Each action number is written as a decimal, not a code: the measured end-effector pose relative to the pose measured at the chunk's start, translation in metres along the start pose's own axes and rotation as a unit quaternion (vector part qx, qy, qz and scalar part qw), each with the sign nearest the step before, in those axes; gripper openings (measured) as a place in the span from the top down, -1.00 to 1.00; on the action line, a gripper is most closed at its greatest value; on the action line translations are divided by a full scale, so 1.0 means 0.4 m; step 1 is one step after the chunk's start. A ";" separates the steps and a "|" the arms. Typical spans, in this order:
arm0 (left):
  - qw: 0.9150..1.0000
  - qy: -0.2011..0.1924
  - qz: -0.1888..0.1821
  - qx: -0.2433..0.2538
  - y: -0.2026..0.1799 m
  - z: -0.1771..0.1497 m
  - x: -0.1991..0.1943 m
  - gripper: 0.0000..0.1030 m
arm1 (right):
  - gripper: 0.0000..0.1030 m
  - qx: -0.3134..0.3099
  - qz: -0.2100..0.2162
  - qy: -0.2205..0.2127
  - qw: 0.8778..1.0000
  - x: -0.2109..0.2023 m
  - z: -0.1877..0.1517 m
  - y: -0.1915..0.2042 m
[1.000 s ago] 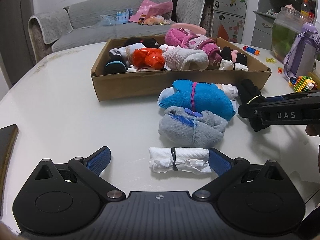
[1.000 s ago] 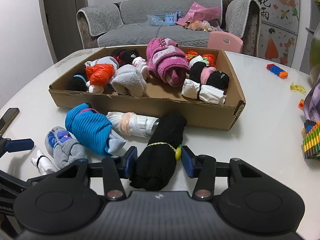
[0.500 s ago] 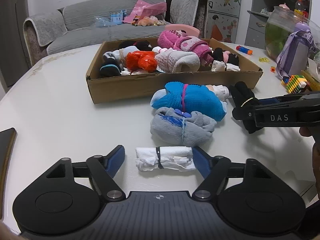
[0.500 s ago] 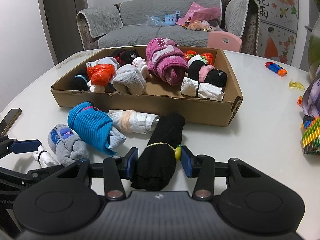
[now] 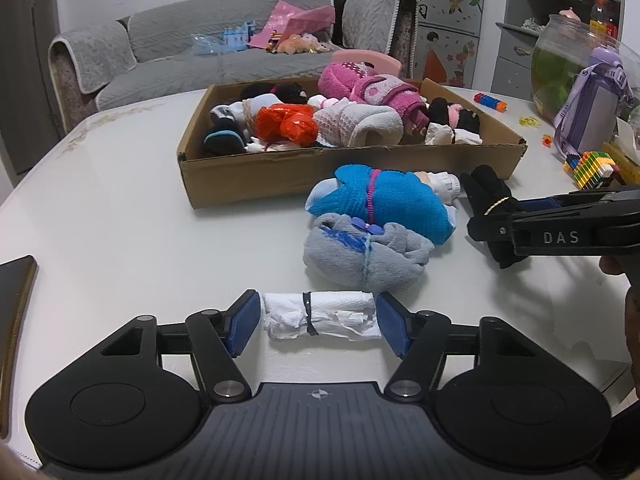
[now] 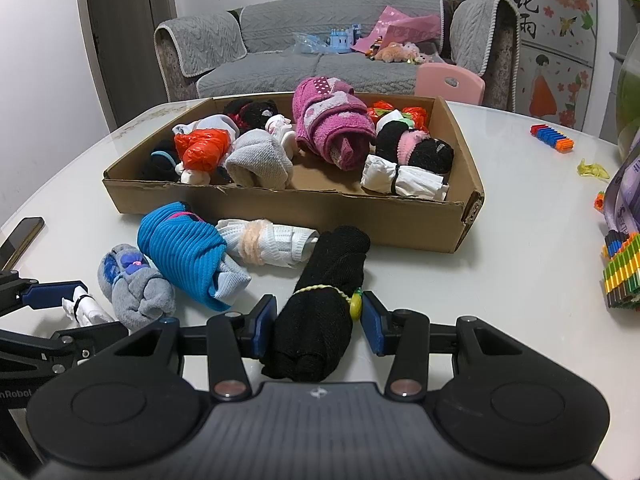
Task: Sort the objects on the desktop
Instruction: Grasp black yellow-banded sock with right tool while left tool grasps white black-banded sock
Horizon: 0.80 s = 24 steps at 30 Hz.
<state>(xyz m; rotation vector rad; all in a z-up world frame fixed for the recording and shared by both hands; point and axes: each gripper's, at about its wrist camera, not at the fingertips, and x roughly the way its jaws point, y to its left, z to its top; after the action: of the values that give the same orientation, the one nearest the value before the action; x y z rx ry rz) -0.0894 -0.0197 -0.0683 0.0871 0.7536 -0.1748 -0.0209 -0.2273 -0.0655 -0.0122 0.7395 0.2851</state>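
Observation:
A white cloth roll [image 5: 320,315] tied with a black band lies on the table between the blue pads of my left gripper [image 5: 316,322], which touch or nearly touch its two ends. My right gripper [image 6: 318,318] is shut on a black sock roll [image 6: 320,300] with a yellow band. A grey roll [image 5: 364,254], a blue roll [image 5: 384,200] and a white roll with a peach band [image 6: 264,242] lie in front of a cardboard box [image 6: 280,216] that holds several rolled cloths.
A phone [image 5: 14,292] lies at the table's left edge. Colourful blocks [image 6: 622,268], a purple bottle [image 5: 592,108] and a glass jar [image 5: 560,72] stand on the right. A grey sofa [image 6: 320,60] is behind the table.
My left gripper's fingers have closed in from wide open to the ends of the white roll. The right gripper stays shut on the black roll.

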 end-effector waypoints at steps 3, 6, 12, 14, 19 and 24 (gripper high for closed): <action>1.000 -0.002 0.005 -0.008 0.014 -0.005 0.002 -0.62 | 0.18 0.000 0.000 0.000 1.000 -0.001 0.000 -0.001; 1.000 -0.005 0.007 -0.011 0.029 -0.010 0.003 -0.68 | 0.18 -0.001 0.000 0.000 1.000 -0.001 0.000 -0.001; 1.000 -0.003 -0.003 -0.006 0.035 -0.010 0.001 -0.70 | 0.19 -0.001 0.001 0.000 1.000 -0.003 0.000 -0.001; 1.000 -0.002 -0.008 -0.002 0.035 -0.013 0.002 -0.81 | 0.19 -0.001 0.001 0.000 1.000 -0.003 -0.001 -0.002; 1.000 0.004 -0.008 -0.001 0.043 -0.015 0.011 -0.97 | 0.19 -0.001 0.000 0.000 1.000 -0.005 -0.001 -0.004; 1.000 -0.001 -0.010 0.004 0.037 -0.006 0.011 -0.72 | 0.19 -0.006 -0.001 -0.001 1.000 -0.006 -0.002 -0.004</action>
<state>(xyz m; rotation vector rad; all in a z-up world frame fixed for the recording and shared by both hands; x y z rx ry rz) -0.0853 -0.0054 -0.0728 0.0867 0.7513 -0.1968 -0.0227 -0.2294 -0.0649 -0.0239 0.7364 0.2878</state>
